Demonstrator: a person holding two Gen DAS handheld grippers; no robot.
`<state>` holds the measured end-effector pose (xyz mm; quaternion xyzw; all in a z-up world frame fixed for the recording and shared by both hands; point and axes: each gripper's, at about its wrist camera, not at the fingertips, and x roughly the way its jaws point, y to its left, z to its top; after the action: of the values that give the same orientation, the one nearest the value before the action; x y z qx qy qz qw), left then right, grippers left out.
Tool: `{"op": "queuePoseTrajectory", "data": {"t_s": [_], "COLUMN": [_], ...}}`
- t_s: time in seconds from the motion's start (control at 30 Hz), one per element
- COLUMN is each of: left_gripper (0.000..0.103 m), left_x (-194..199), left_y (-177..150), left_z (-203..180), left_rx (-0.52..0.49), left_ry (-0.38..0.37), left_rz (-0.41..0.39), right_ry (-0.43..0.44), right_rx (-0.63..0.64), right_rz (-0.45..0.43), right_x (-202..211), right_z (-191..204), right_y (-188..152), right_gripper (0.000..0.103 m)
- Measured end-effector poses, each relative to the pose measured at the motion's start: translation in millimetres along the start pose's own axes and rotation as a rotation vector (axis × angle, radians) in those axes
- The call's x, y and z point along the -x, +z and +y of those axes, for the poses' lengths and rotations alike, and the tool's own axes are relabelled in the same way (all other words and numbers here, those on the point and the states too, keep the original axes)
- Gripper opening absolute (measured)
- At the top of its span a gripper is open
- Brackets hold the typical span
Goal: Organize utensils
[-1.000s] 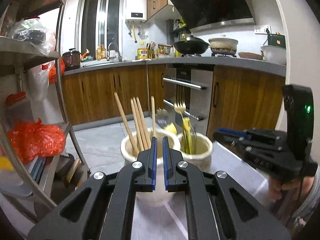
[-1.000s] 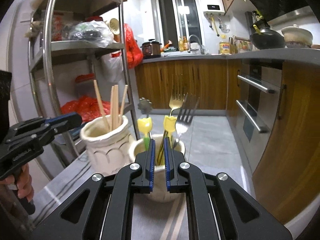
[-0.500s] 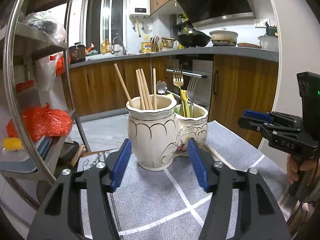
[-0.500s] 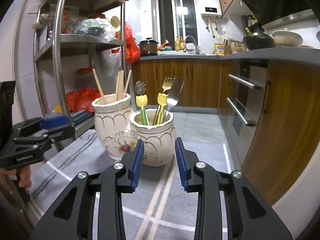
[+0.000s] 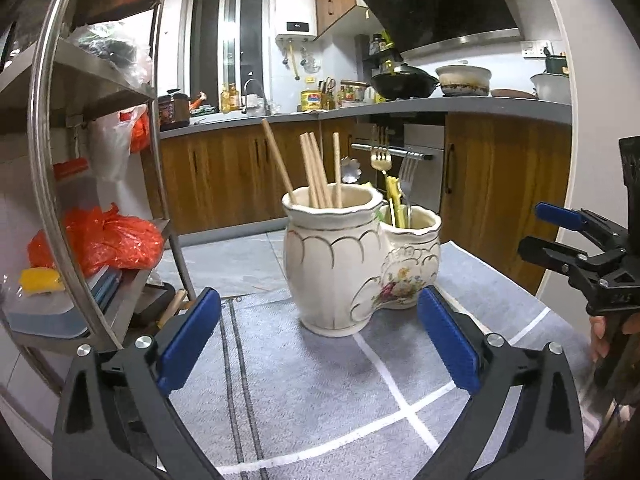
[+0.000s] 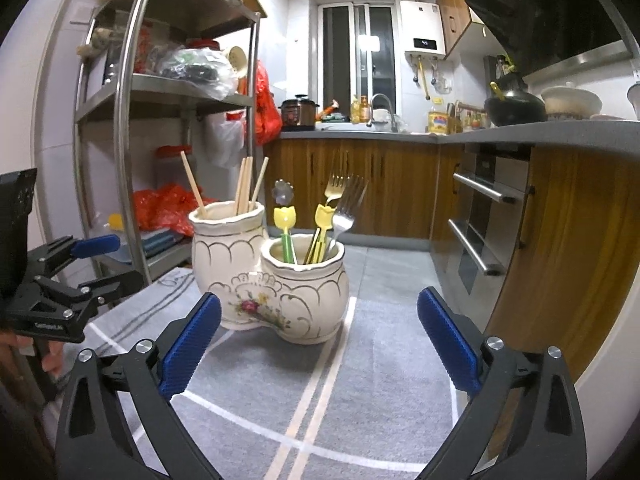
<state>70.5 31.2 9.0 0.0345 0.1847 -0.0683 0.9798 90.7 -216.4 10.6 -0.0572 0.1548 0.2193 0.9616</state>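
Risk: tipping | left gripper [image 5: 318,338] and right gripper [image 6: 319,340] have just spread wide, nothing between them | joined holder [image 6: 280,280] stands near-centre on mat [image 6: 392,364], chopsticks [image 5: 316,174] left, forks [image 6: 340,204] right | nudge a tall handle and you topple the holder.

Light: indoor, moderately bright, cool and even, from overhead out of frame.
Window [image 6: 356,68]: dark panes, with one small bright reflection in the right wrist view.
Shadows: soft, short shadow under the ceramic holder [image 5: 344,264] on the grey cloth [image 5: 304,380].
Glare: mild sheen on the steel rack [image 6: 132,92] posts.
Distortion: strong fisheye bending, black corners.
Focus: sharp centre, slightly soft, grainy background.
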Motion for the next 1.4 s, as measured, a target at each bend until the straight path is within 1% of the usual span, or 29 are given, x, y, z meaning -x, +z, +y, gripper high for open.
{"op": "queuePoseTrajectory", "data": {"t_s": [0.27,0.5,0.7,1.2,1.4], "left_gripper": [0.097,0.097,0.097,0.097,0.097], "left_x": [-2,1,2,5,8], "left_y": [-7,-8,-8,-7,-7], "left_z": [3,6,6,6,5], "left_rx": [0.016,0.027,0.027,0.034,0.029], "left_ry": [-0.011,-0.019,-0.017,-0.016,-0.014], "left_rz": [0.007,-0.012,-0.010,-0.016,-0.032], "right_ry": [-0.005,-0.007,-0.008,-0.008,-0.008], "right_rx": [-0.001,0.008,0.000,-0.005,-0.005], "right_rz": [0.031,0.022,0.031,0.002,-0.004], "right_x": [-7,-5,-6,-2,0], "right_z": [4,6,4,3,4], "right_y": [-10,-11,-10,-10,-10], "right_gripper": [0.098,0.098,0.098,0.098,0.098]}}
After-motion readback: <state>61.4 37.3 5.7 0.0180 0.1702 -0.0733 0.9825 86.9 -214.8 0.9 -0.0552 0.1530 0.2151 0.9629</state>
